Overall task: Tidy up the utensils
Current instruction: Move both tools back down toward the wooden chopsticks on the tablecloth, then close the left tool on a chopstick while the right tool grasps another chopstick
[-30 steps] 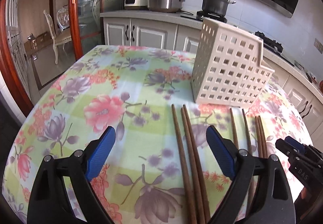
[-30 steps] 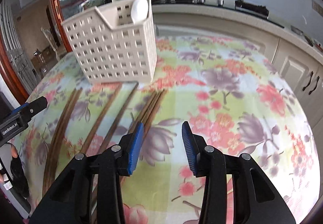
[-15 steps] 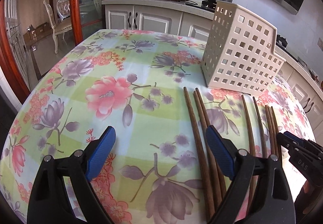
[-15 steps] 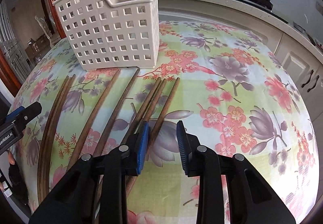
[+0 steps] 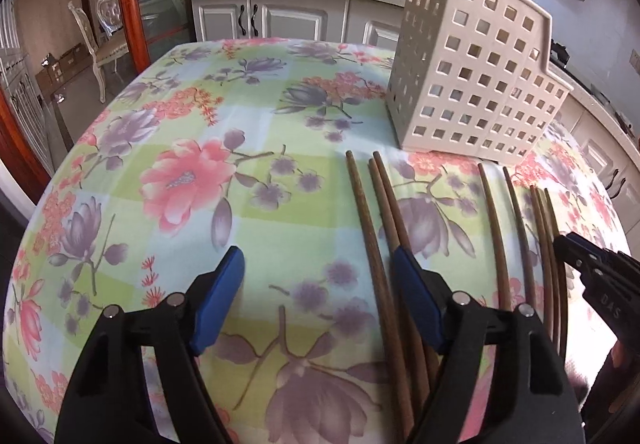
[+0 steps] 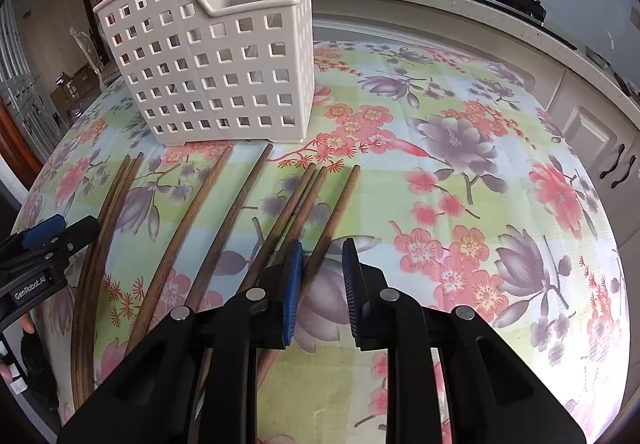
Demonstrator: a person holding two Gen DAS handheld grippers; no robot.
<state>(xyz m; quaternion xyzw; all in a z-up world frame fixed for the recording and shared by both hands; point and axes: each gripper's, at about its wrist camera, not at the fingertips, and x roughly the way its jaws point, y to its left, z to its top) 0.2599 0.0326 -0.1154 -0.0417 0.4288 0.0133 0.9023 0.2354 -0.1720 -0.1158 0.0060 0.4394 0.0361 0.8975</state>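
Closing right claw [image 6: 320, 268] – rightmost chopstick [image 6: 340, 203] lies between its jaws, untouched.

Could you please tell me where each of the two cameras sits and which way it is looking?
Left wrist: rides the left claw, angled down at the table; its closing jaws straddle one chopstick; the right claw pokes in at the right edge.
Right wrist: rides the right claw, angled down; its jaws are closing around the rightmost chopstick; the left claw shows at left.
Shared: basket, chopsticks, tablecloth, counter.
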